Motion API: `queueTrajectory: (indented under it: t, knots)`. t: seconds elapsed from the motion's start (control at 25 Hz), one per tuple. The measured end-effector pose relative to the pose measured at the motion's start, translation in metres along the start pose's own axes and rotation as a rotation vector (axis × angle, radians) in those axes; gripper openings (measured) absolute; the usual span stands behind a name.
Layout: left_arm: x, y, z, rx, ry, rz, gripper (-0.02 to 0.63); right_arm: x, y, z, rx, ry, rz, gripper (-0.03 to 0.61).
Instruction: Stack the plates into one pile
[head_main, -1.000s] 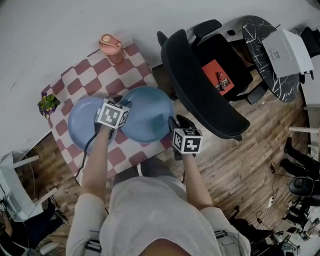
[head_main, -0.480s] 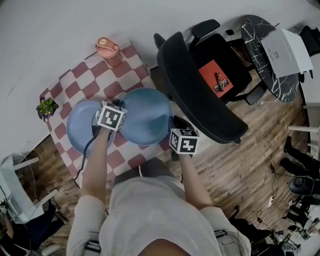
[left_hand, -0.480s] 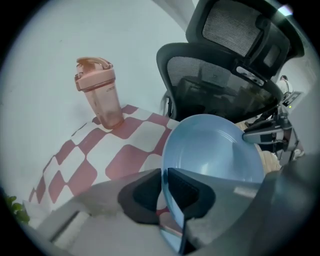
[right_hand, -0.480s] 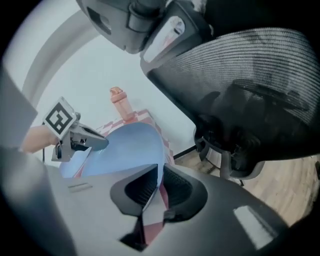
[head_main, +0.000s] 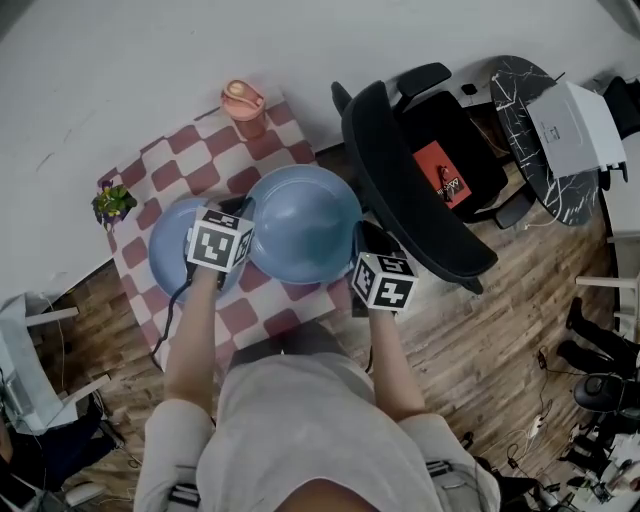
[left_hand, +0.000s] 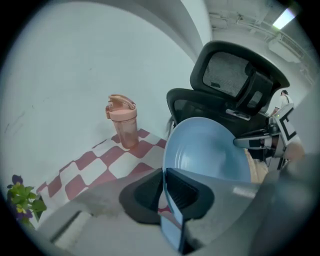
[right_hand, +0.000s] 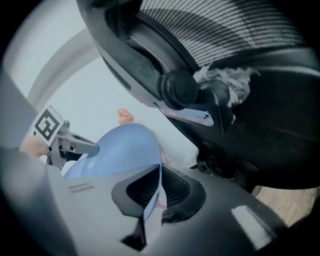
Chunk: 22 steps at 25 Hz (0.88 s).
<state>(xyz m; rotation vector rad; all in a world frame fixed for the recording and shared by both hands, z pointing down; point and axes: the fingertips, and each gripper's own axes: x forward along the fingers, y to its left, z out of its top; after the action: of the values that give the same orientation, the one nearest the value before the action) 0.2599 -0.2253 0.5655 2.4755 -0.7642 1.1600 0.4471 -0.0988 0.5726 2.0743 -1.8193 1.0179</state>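
A large blue plate (head_main: 305, 223) hangs above the red-and-white checkered table (head_main: 180, 160), lifted by both grippers. My left gripper (head_main: 243, 213) is shut on its left rim (left_hand: 170, 210); its jaws have just been closing on that rim. My right gripper (head_main: 357, 243) is shut on the opposite rim (right_hand: 152, 200), and its jaws have just been closing too. In the right gripper view the blue plate (right_hand: 122, 150) shows its underside. A second blue plate (head_main: 175, 250) lies flat on the table to the left, partly under my left gripper.
A pink lidded cup (head_main: 243, 105) stands at the table's far edge, and a small potted plant (head_main: 112, 203) at its left edge. A black office chair (head_main: 420, 190) stands close on the right. A white wall runs behind the table.
Both grippers closed on the right plate's rims and lifted it off the table. The plate now sits higher and slightly further right in the head view.
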Motion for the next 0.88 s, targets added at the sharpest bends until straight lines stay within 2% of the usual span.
queueTrajectory:
  t: [0.28, 0.48, 0.88]
  knots:
    - [-0.053, 0.019, 0.009, -0.037, -0.118, 0.05, 0.023, -0.01, 0.037, 0.028, -0.062, -0.073, 0.028, 0.011]
    - [-0.092, 0.041, 0.003, -0.072, -0.166, 0.099, 0.023, -0.011, 0.074, 0.043, -0.115, -0.095, 0.075, 0.011]
    - [-0.163, 0.105, -0.055, -0.199, -0.191, 0.224, 0.021, 0.012, 0.176, 0.041, -0.218, -0.066, 0.22, 0.011]
